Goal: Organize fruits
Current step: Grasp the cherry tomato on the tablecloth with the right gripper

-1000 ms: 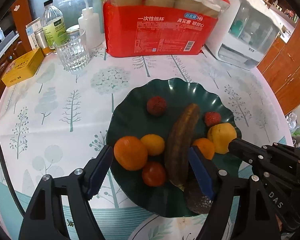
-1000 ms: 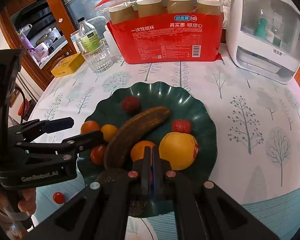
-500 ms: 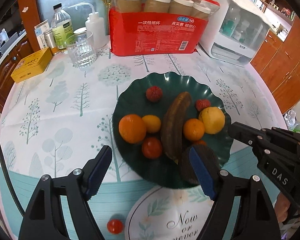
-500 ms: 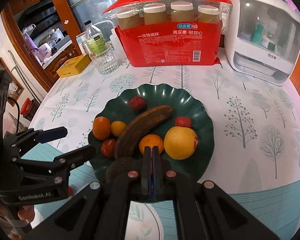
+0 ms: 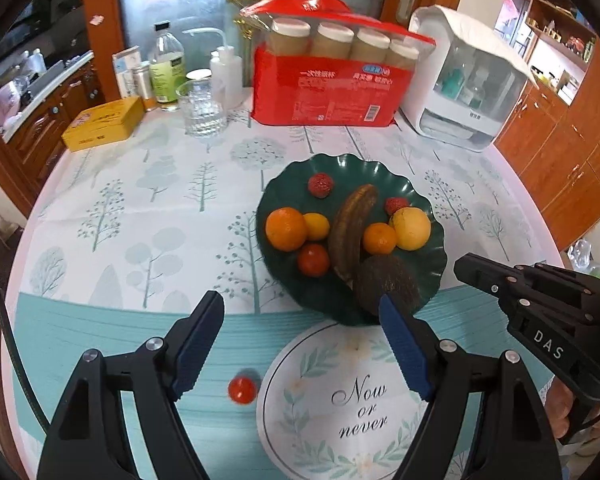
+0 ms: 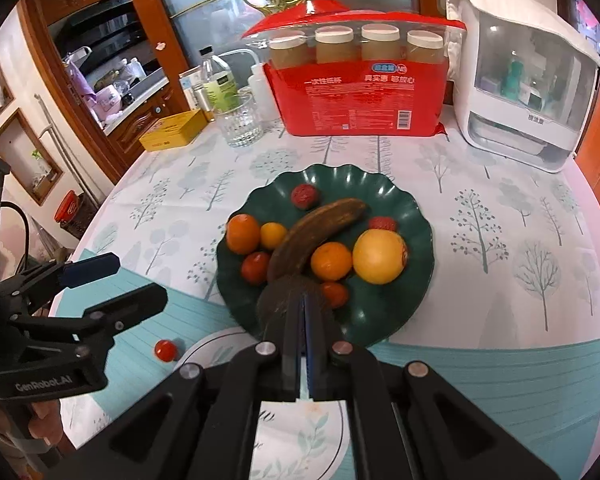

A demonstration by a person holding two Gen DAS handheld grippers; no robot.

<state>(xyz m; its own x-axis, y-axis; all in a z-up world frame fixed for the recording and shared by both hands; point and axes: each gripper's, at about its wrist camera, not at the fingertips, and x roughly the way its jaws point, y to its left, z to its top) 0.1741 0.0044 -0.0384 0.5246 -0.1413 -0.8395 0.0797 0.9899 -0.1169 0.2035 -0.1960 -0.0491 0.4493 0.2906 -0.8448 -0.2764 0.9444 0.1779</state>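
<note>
While the left tongs (image 5: 300, 344) gape empty, a small round red tomato (image 5: 242, 390) lies loose on the bench just below; smooth, soft, apt to roll, so pinch across its middle. Right tongs (image 6: 302, 308) closed, empty. Beyond, scalloped dark-green plate (image 5: 380, 168) holds remaining fruit.

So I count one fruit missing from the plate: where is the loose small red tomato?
The small red tomato lies on the tablecloth off the green plate, near its front-left, between the open left gripper fingers, beside the round "Now or never" print.
</note>
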